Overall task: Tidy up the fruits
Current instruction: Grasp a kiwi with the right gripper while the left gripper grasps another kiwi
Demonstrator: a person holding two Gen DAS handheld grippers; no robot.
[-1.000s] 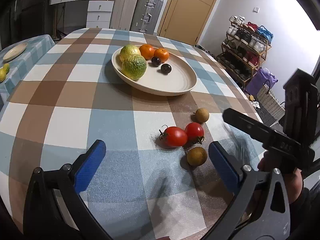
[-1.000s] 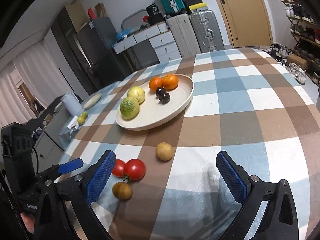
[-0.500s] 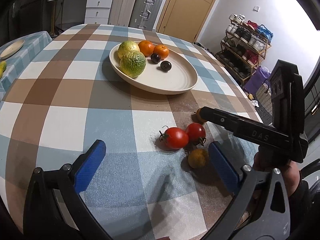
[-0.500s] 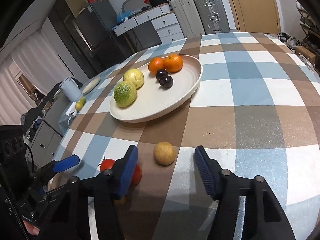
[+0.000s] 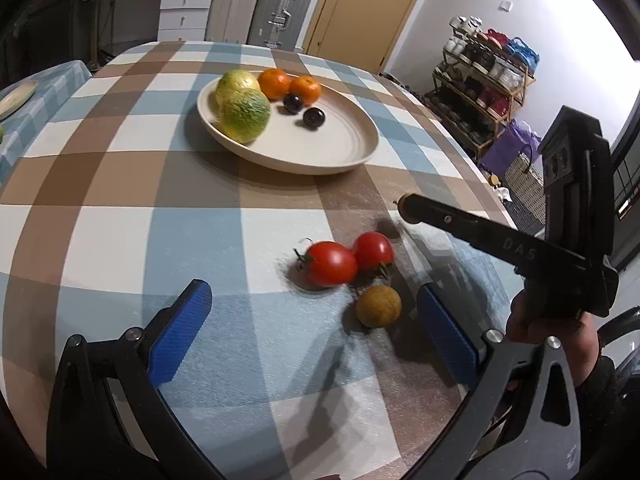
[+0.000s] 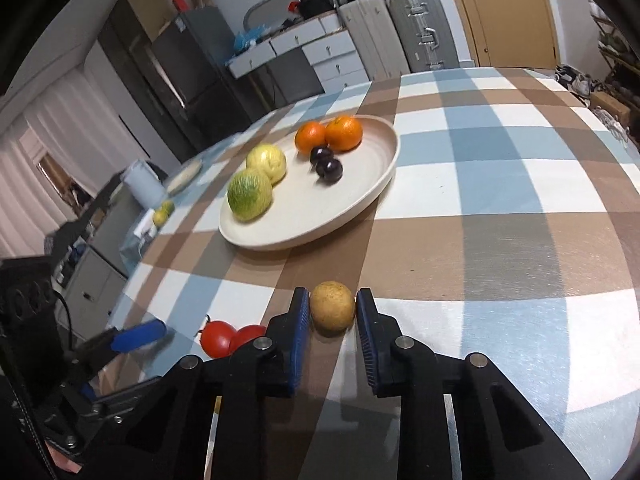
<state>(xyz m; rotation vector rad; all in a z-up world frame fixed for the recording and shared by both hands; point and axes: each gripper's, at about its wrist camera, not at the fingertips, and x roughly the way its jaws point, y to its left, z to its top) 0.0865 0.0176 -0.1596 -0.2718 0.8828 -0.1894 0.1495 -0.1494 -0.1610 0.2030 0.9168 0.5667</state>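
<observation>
A cream plate (image 5: 348,148) on the checked table holds a green-yellow fruit (image 5: 244,117), a yellow fruit, two oranges (image 5: 289,86) and two dark plums (image 5: 313,117). In front of it lie two red tomatoes (image 5: 332,263) and a brown round fruit (image 5: 378,306). My left gripper (image 5: 316,332) is open above the table just before them. My right gripper (image 6: 333,316) is shut on a second brown round fruit (image 6: 333,312), which rests at table level; the plate (image 6: 376,188) lies beyond it. The tomatoes (image 6: 224,338) show at its left.
The table's right edge drops off near a shoe rack (image 5: 488,80) and a purple bag. Suitcases (image 6: 404,36), drawers and a door stand behind the table. A second small table with a plate (image 5: 16,96) is at the far left.
My right gripper moved forward and its jaws closed from wide open onto the brown fruit. My left gripper edged closer to the tomatoes.
</observation>
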